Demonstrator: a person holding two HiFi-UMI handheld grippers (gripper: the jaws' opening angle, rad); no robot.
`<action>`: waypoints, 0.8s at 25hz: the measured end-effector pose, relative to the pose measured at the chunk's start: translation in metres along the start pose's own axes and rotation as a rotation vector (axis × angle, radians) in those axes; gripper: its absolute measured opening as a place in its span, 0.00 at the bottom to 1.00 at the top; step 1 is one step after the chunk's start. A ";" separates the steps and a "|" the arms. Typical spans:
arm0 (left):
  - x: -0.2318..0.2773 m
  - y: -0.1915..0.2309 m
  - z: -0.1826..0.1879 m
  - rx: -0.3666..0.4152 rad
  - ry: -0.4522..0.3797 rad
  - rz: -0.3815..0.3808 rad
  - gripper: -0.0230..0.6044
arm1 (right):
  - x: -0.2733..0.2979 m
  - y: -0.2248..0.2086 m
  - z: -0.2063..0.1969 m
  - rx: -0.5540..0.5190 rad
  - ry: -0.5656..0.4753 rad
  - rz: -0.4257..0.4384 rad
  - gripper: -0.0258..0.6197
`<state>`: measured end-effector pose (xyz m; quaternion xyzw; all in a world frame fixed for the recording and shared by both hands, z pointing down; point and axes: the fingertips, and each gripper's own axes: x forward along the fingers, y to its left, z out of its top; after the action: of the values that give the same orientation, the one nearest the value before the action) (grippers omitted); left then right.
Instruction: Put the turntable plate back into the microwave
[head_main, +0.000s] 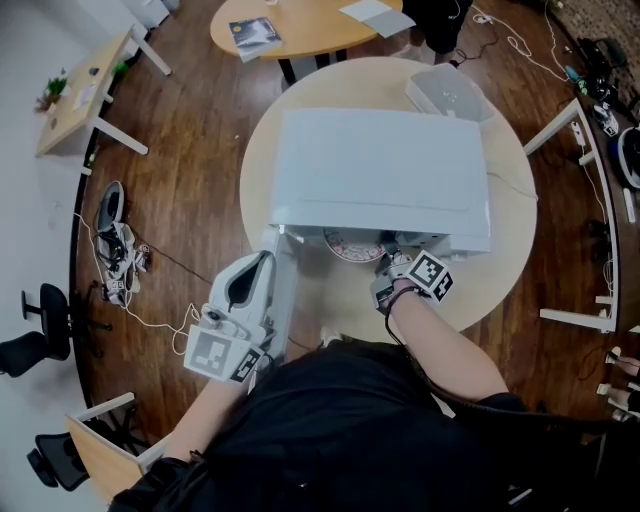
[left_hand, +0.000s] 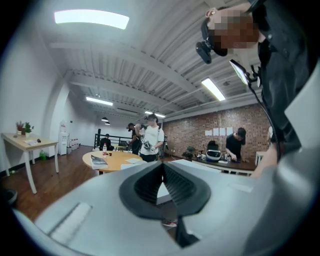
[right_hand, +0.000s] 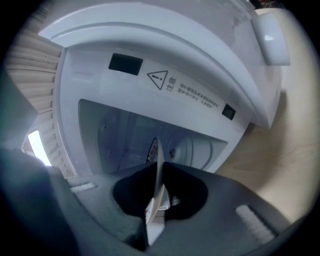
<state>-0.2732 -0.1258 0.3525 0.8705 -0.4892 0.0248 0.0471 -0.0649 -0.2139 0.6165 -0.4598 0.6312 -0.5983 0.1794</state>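
Right tool (head_main: 388, 265) pinching turntable plate (head_main: 350, 246) by rim at microwave (head_main: 380, 175) opening on desk (head_main: 497, 282). Left tool (left_hand: 161, 167) pressed together, empty, near left.

Microwave (head_main: 380, 175) on table (head_main: 505, 275); plate (head_main: 352, 246) partly inside

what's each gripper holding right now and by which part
The right gripper holds the plate by its rim, edge-on between the jaws. The left gripper is shut and empty.

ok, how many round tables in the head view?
2. The near round table carries the microwave; the far round table sits beyond it at the top edge, with a magazine on it. Others may be off-frame.
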 end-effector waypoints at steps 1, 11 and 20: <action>0.001 0.000 -0.002 -0.001 0.001 -0.007 0.04 | 0.001 -0.002 0.000 0.000 -0.006 -0.002 0.07; -0.001 0.007 -0.005 -0.011 0.032 -0.018 0.04 | 0.018 0.003 -0.004 0.016 -0.018 -0.007 0.07; 0.007 0.006 -0.009 -0.019 0.037 -0.032 0.04 | 0.024 0.002 0.006 0.019 -0.040 -0.013 0.07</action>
<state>-0.2752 -0.1336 0.3624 0.8771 -0.4745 0.0356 0.0650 -0.0732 -0.2363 0.6212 -0.4739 0.6188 -0.5961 0.1928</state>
